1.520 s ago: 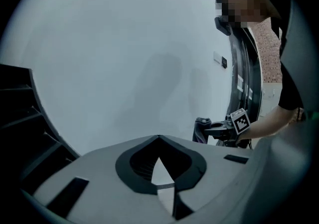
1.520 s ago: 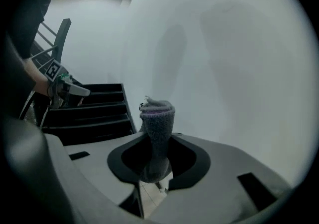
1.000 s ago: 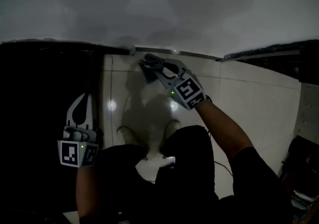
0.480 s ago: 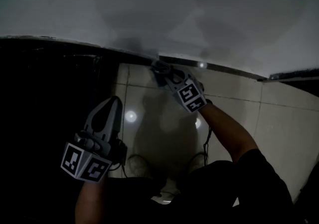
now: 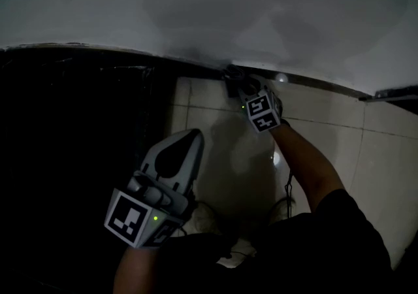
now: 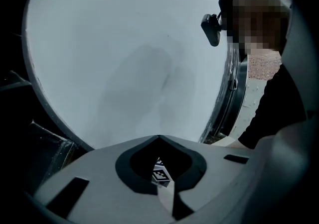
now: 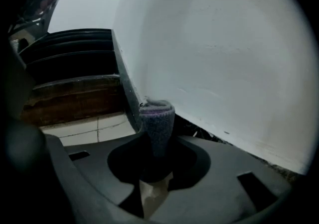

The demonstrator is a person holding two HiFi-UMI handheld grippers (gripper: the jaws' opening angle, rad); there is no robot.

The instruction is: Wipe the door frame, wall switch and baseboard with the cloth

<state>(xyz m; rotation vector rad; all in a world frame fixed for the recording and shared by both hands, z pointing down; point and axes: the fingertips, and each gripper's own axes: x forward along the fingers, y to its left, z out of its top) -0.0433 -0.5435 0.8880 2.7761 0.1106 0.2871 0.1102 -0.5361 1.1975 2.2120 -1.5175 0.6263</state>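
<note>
At baseboard (image 5: 320,83), cloth (image 7: 157,121) in right claw (image 5: 236,82)

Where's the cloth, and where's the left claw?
cloth (image 7: 157,121): right gripper view, on its rolled front end.
left claw (image 5: 194,134): head view, on its closed tips.

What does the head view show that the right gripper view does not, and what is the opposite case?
Only the head view: the left gripper, shut and empty, and the person's right arm above the floor tiles. Only the right gripper view: dark stepped ridges beside the white wall. Both: the right gripper shut on the cloth, held at the baseboard below that wall.
</note>
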